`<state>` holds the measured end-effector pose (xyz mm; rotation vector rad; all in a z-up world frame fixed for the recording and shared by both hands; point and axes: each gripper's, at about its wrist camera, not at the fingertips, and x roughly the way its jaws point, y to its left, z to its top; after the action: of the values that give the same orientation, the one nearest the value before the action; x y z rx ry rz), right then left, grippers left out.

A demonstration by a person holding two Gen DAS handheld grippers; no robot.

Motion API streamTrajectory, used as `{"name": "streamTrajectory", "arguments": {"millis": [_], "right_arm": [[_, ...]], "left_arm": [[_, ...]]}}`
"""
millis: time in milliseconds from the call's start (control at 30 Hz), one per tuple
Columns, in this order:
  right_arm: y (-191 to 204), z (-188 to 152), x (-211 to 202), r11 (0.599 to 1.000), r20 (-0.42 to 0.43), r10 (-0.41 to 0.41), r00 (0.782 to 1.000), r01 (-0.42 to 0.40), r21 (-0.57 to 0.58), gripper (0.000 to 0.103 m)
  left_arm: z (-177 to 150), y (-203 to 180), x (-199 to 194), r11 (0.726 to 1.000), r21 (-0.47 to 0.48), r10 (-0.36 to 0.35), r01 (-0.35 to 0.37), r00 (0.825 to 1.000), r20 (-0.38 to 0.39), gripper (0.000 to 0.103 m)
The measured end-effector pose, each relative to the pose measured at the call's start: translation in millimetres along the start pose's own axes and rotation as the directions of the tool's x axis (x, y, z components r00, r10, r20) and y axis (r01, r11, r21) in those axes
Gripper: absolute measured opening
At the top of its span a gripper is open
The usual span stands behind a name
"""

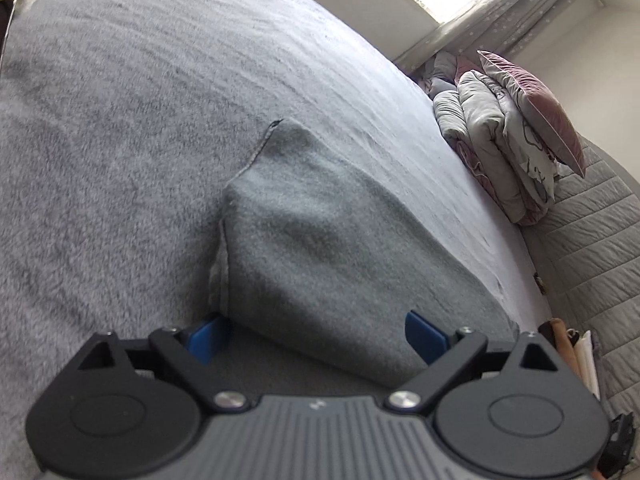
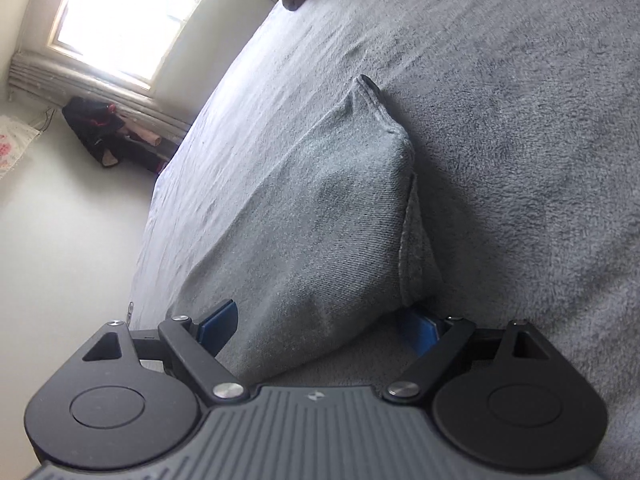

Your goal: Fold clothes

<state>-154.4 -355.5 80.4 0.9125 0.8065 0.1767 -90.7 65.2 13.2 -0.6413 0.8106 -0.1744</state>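
Note:
A grey-green knit garment (image 1: 320,240) lies on a fuzzy grey blanket (image 1: 120,140) on a bed. In the left wrist view its folded edge rises in a ridge between the two blue pads (image 1: 208,338). My left gripper (image 1: 316,340) is open, with the cloth lying between its spread fingers. In the right wrist view the same garment (image 2: 320,220) forms a raised fold with a hemmed corner far ahead. My right gripper (image 2: 320,330) is open too, its blue pads (image 2: 218,326) standing on either side of the fold.
A stack of folded quilts with a pink pillow (image 1: 512,128) sits at the head of the bed against a quilted headboard (image 1: 592,248). A window (image 2: 120,12) and a dark bag (image 2: 100,132) on the floor lie beyond the bed's edge.

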Motion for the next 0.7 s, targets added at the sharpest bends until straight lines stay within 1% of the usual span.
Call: {"name": "streamTrajectory", "arguments": {"millis": [100,267,467,700], "right_arm": [[0.2,2.1,4.3,1.000,0.010,0.002,1.000,-0.002,-0.002,0.090],[0.8,5.8,10.8,1.000,0.022,0.006,1.000,-0.006,0.001,0.090],[2.6,9.0,17.5,1.000,0.041,0.012,0.999,-0.012,0.005,0.090],[-1.4,7.4,14.7,1.000,0.057,0.010,0.998,-0.010,0.014,0.090]], "left_arm": [[1.7,-0.8,2.8,1.000,0.019,0.002,-0.002,1.000,0.017,0.095],[3.0,2.5,4.2,1.000,0.023,0.006,-0.007,0.999,0.040,0.096],[5.8,-1.4,6.9,0.999,0.034,0.018,-0.020,0.998,0.053,0.097],[8.8,-2.9,10.6,0.999,0.032,0.026,-0.029,0.997,0.068,0.097]]}}
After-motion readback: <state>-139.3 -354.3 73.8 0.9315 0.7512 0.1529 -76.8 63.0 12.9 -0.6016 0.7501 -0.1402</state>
